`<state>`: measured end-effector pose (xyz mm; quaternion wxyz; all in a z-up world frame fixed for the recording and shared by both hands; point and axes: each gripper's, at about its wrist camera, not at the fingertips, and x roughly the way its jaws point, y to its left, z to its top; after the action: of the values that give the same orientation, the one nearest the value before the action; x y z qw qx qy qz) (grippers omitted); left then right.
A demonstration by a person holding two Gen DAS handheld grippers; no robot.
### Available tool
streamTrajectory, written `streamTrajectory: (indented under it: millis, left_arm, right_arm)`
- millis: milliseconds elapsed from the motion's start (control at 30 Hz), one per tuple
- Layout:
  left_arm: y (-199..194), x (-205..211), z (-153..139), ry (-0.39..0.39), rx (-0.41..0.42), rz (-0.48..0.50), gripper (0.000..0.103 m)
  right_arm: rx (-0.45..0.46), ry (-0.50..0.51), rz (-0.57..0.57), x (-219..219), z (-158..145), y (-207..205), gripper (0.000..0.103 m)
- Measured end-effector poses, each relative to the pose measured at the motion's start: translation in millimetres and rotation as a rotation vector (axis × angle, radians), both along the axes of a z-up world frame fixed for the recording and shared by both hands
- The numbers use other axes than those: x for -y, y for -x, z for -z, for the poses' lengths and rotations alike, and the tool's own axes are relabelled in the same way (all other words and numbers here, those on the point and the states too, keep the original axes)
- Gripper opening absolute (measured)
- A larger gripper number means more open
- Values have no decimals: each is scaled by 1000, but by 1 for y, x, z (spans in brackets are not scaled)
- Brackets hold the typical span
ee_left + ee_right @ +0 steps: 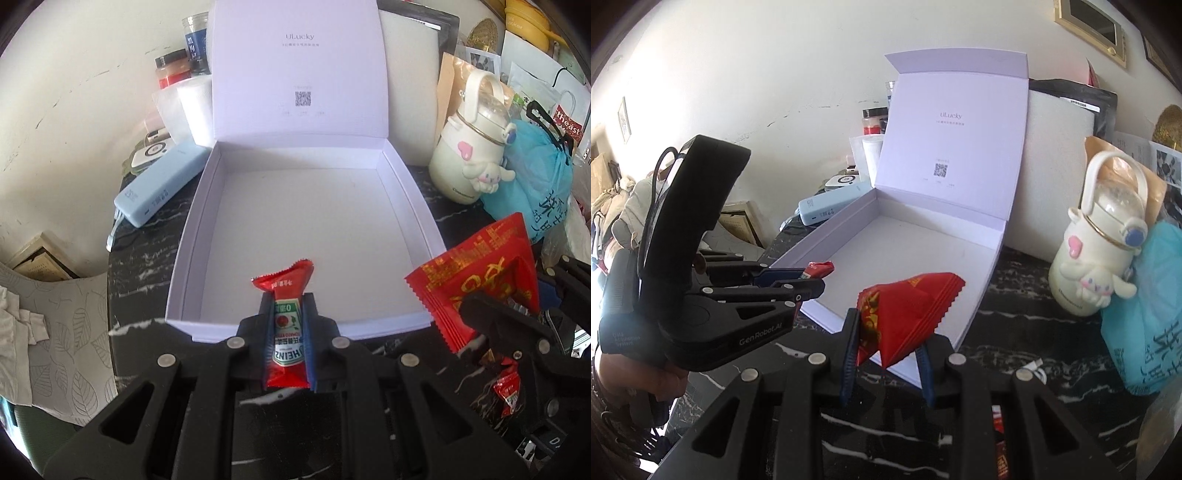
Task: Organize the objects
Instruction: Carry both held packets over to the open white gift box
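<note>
While "uLucky" marks the box lid (299, 70), the left tool (288, 310) grips a Heinz sachet (288, 332).

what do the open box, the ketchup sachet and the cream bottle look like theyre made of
Open box: matte pale lilac paperboard, judging by its stiff creased walls and printed lid. Ketchup sachet: glossy printed plastic or foil film with a crimped, serrated end. Cream bottle: smooth, probably hard plastic, with a looped handle and a moulded figure on its side.
</note>
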<state>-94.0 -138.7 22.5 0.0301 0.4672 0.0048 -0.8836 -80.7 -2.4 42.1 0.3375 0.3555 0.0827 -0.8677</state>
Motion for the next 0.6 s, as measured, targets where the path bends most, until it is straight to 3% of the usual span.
streamTrajectory:
  millis: [600]
  left_arm:
    - [57,3,-4,27,-10,67,13]
  right_arm:
    - [-23,-23,-19,18,-9,54,28]
